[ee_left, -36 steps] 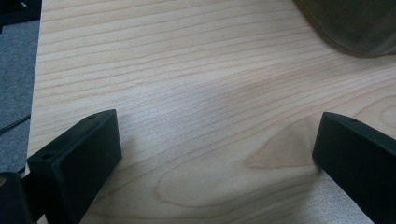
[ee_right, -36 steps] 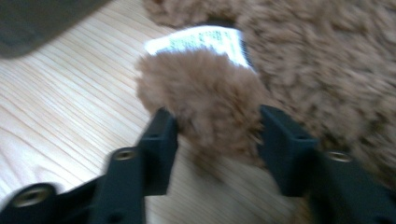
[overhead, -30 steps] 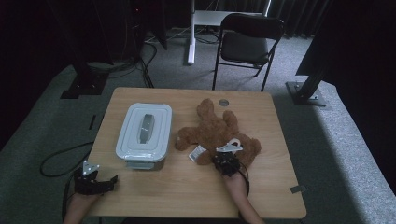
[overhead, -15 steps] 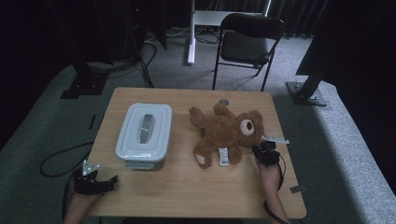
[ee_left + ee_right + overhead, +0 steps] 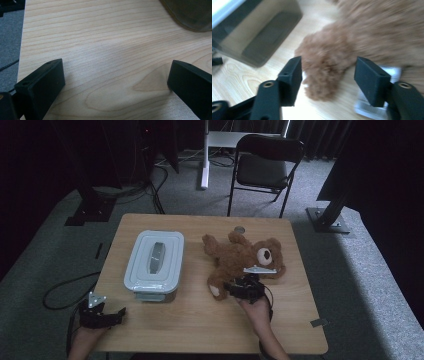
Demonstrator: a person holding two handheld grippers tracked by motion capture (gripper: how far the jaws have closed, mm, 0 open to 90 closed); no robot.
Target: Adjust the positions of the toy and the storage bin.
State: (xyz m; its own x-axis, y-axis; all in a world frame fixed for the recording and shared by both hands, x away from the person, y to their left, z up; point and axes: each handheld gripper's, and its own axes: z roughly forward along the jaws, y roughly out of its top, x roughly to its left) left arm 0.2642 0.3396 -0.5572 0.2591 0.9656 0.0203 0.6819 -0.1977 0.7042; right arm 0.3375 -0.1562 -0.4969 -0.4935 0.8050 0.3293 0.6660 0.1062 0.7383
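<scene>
A brown teddy bear lies on its back on the wooden table, head to the right. My right gripper is at the bear's near leg. In the right gripper view it is open, its jaws either side of the furry leg, and a white tag lies by the right jaw. My left gripper rests at the table's near left corner. It is open over bare wood.
A pale lidded container stands left of the bear, and its dark corner shows in the left gripper view. A folding chair stands beyond the table. A cable lies on the floor at the left.
The bear was swung round, so its head now points right. My right gripper then moved left from the table's right side to the bear's leg. The left gripper stayed put.
</scene>
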